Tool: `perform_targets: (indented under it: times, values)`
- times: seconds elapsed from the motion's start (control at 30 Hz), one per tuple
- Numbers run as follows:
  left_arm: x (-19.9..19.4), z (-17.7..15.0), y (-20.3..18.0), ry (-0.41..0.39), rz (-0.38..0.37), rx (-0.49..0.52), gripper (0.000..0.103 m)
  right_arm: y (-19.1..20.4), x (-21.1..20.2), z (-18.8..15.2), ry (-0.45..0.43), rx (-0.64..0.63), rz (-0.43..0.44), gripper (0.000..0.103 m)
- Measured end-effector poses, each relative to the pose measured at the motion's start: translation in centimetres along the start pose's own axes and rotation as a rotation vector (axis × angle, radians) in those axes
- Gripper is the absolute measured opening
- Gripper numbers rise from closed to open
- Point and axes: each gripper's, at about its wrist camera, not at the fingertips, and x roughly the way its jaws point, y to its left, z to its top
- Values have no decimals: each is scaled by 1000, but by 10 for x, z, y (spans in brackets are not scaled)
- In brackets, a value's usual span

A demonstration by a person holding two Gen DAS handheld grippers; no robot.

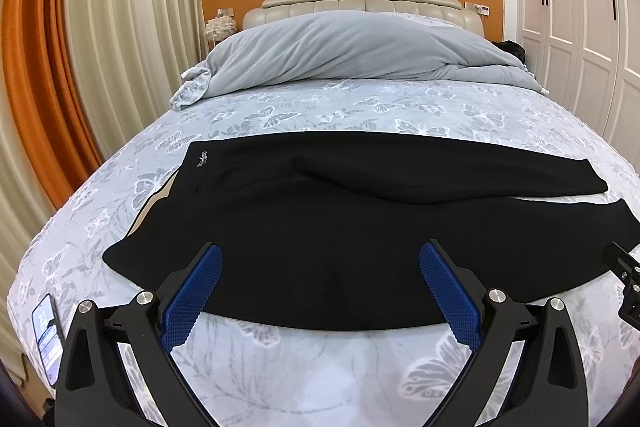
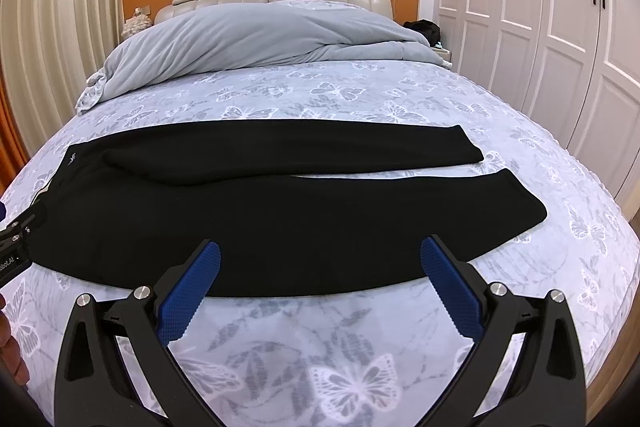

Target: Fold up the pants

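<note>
Left wrist view shows the black pants (image 1: 320, 227) spread flat across the bed (image 1: 320, 367) at twelve o'clock, likely laid for folding, both the left gripper (image 1: 320, 259) and right gripper (image 2: 320, 257) spread wide, empty.

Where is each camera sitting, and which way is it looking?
Left wrist: sits on the left hand-held gripper, facing across the bed toward the headboard; its open blue fingers frame the black pants; the right hand-held gripper shows at the right edge.
Right wrist: sits on the right hand-held gripper, facing the same way, farther right; its own open fingers show.
Shared: pants, gray blanket, wardrobe.
</note>
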Motion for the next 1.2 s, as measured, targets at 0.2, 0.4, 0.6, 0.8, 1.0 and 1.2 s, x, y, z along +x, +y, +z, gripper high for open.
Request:
perform_targets:
  times: [0.2, 0.4, 0.6, 0.8, 1.0, 1.2]
  values:
    - [3, -4, -2, 7, 3, 6, 98, -1, 0, 1, 5, 11, 2, 98]
    - [4, -3, -3, 9, 0, 6, 97, -2, 1, 1, 10, 13, 3, 98]
    - [9, -2, -3, 29, -3, 0, 98, -3, 5, 5, 26, 17, 14, 98]
    - [42, 38, 42, 133, -172, -91, 98, -65, 23, 63, 106, 94, 221, 98]
    - [135, 94, 134, 226, -116, -275, 98, -198, 123, 118, 155, 235, 173, 98]
    - [255, 131, 210, 332, -22, -334, 98, -282, 243, 128, 239, 364, 165, 98]
